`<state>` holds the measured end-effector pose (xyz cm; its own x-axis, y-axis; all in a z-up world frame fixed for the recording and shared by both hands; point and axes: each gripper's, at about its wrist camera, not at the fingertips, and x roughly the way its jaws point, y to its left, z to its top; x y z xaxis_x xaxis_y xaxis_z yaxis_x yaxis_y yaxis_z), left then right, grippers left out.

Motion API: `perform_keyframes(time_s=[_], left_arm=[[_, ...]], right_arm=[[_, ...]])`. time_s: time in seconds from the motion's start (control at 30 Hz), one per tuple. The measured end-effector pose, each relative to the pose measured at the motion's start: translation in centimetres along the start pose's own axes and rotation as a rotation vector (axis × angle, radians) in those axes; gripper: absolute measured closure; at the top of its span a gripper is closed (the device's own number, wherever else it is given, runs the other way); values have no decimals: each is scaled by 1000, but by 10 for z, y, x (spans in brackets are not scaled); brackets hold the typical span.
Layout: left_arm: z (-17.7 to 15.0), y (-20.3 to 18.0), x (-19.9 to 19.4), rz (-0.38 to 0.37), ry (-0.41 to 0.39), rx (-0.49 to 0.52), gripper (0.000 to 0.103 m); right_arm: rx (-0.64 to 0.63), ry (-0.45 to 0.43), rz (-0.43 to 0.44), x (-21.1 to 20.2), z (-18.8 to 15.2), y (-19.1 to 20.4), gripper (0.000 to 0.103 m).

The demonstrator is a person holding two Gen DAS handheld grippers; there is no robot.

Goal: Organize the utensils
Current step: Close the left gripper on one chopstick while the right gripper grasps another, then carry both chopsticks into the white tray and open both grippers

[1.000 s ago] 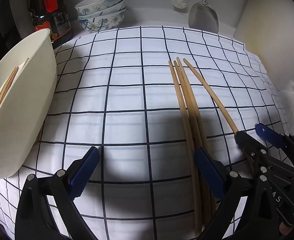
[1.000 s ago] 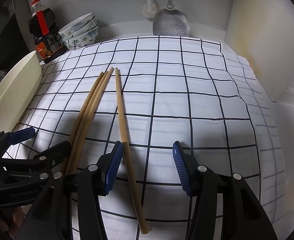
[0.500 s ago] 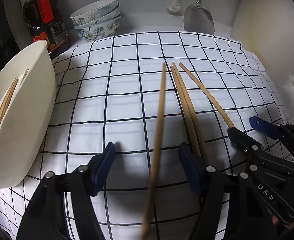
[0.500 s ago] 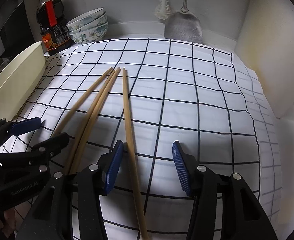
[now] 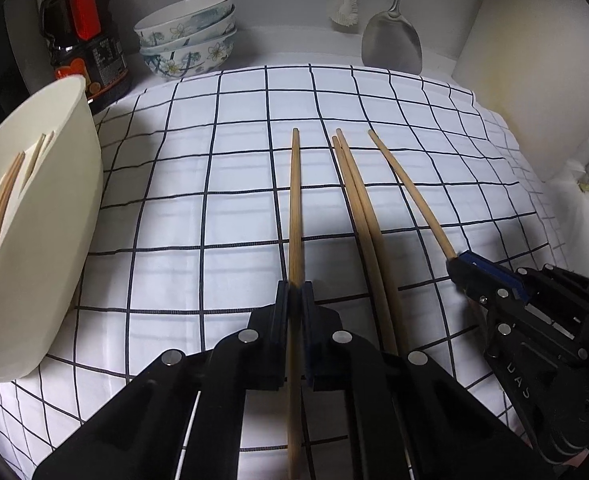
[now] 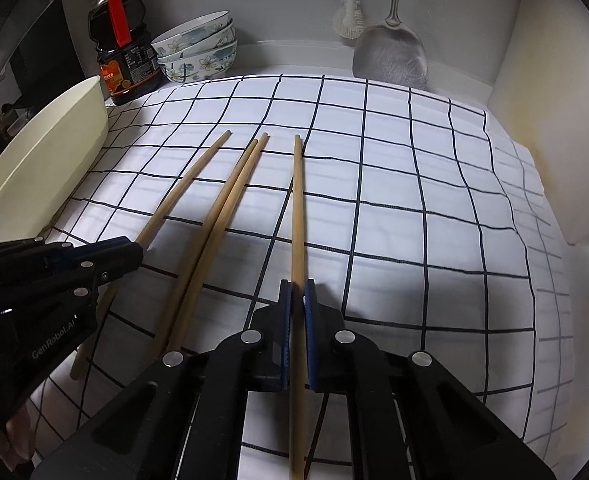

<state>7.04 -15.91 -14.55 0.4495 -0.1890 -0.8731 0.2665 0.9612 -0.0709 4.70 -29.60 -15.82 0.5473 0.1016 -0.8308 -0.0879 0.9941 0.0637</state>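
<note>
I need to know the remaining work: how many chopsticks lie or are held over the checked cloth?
4: one in the left gripper, one in the right gripper, two lying together between them. More stand in the cream container.

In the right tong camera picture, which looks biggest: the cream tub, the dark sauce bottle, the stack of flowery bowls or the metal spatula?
1. cream tub, though it is nearer the camera
2. dark sauce bottle

The stack of flowery bowls and the metal spatula look too alike to rank.
</note>
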Motion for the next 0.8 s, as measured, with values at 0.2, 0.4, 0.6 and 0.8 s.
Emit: perform_keyframes(time_s=[0.2,0.4,0.6,0.8], left_arm=[[-1,10,-8,-51,25,-43,96],[7,16,-35,-87,-5,-55,96],[19,35,-80,-111,-77,-66,96],[25,92,-128,-48,-145,-117,96]], right_arm=[[67,17,27,-10,-7,-7,97],[111,-9,35,-36,-6,-7,97],[99,-73,53,-73,15,12,97],[64,-137,115,-97,47,59,97]])
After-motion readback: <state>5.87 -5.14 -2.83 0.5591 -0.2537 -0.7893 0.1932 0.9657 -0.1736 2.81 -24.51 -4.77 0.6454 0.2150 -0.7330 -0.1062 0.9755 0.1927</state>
